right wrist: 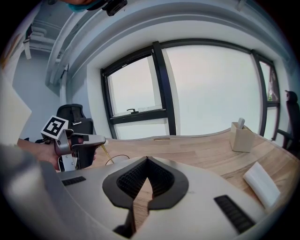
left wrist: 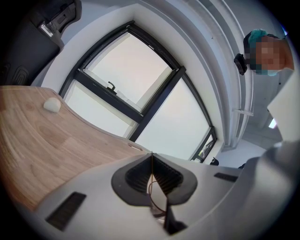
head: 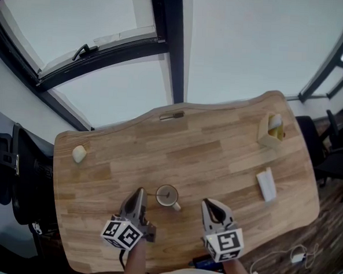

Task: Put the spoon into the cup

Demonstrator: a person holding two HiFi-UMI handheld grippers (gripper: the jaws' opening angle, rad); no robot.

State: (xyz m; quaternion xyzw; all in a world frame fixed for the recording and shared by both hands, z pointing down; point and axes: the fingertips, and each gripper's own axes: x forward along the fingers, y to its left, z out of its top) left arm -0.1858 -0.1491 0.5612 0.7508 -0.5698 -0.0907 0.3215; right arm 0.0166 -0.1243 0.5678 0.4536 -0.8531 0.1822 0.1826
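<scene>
Nearest, the left tongs just left of the cup are clamped on the thin gold spoon, whose lower end seems inside the cup's rim, so only letting go remains, while the right tongs, closed and empty, hang just right of the cup.

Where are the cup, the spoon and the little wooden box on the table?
cup (head: 167, 195), head view, its open mouth.
spoon (right wrist: 106, 153), right gripper view, its thin handle.
wooden box (head: 265, 138), head view, its side wall.
</scene>
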